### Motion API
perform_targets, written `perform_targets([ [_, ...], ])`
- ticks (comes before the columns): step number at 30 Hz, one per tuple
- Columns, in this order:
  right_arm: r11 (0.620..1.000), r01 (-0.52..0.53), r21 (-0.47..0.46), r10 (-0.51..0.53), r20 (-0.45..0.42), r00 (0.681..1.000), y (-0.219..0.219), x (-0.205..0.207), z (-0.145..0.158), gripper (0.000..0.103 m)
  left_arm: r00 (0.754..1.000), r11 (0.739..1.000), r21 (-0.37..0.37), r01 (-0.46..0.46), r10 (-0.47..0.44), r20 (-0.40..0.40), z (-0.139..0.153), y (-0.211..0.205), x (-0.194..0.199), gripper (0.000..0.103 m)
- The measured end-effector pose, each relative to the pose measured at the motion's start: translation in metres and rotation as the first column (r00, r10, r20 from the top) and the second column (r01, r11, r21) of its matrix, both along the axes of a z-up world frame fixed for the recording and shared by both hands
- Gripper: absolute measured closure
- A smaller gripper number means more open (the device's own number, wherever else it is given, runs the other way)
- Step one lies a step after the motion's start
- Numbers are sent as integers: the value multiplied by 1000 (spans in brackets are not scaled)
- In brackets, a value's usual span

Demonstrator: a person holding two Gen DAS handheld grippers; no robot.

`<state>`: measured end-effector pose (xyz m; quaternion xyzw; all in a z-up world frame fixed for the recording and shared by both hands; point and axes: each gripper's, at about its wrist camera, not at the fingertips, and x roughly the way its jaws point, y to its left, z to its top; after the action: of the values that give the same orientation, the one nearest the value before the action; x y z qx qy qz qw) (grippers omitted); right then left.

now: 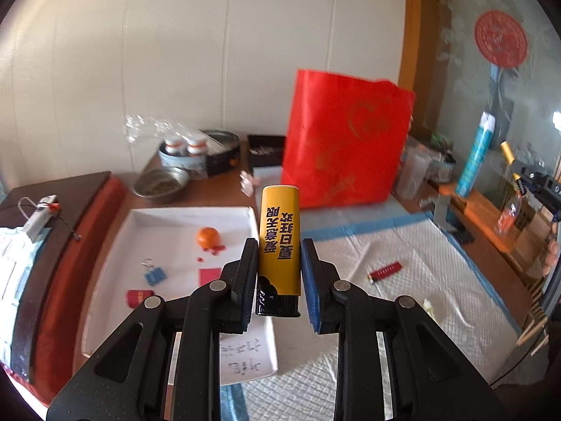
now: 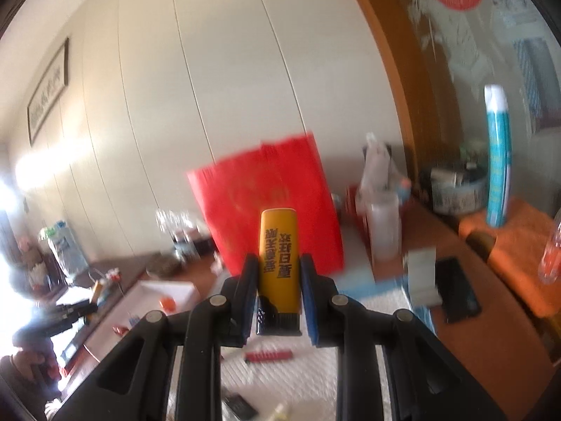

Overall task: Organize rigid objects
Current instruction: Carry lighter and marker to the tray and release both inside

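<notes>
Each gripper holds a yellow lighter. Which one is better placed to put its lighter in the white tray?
Left, probably. The left gripper holds its yellow lighter just beside the white tray; the right gripper is over the pad, with the tray far to its left.

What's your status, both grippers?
Left gripper shut on yellow lighter, above white tray. Right gripper shut on another yellow lighter. Red lighter remains on pad.

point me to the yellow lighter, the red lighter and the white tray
yellow lighter (image 1: 279, 242), left wrist view, printed yellow body.
red lighter (image 1: 385, 271), left wrist view, middle of its body, on the pad.
white tray (image 1: 182, 218), left wrist view, bare floor near the far wall.
</notes>
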<state>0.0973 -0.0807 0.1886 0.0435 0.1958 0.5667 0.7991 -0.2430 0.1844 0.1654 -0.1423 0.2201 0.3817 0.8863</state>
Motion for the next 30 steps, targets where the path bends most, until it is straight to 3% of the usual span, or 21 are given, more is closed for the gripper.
perform_targets([
  [4,998,-32,57,32,5,999,0,-5,23,80,999,1000,20,-18,17,39,21,4,-17,79],
  [9,987,-90,130,85,41,996,13,-12,63,80,996,993,115,-35,25,88,82,14,-30,79],
  [13,962,-157,224,143,76,987,25,-27,98,80,984,984,160,-72,44,174,125,16,-47,79],
  [18,922,-257,291,226,138,964,51,-63,131,80,968,984,126,-128,96,233,120,20,-76,79],
  [21,902,-314,295,284,140,948,69,-86,131,80,966,982,98,-161,136,221,114,29,-90,79],
  [30,862,-404,306,383,129,915,117,-130,131,80,946,961,114,-254,222,237,115,38,-139,79],
])
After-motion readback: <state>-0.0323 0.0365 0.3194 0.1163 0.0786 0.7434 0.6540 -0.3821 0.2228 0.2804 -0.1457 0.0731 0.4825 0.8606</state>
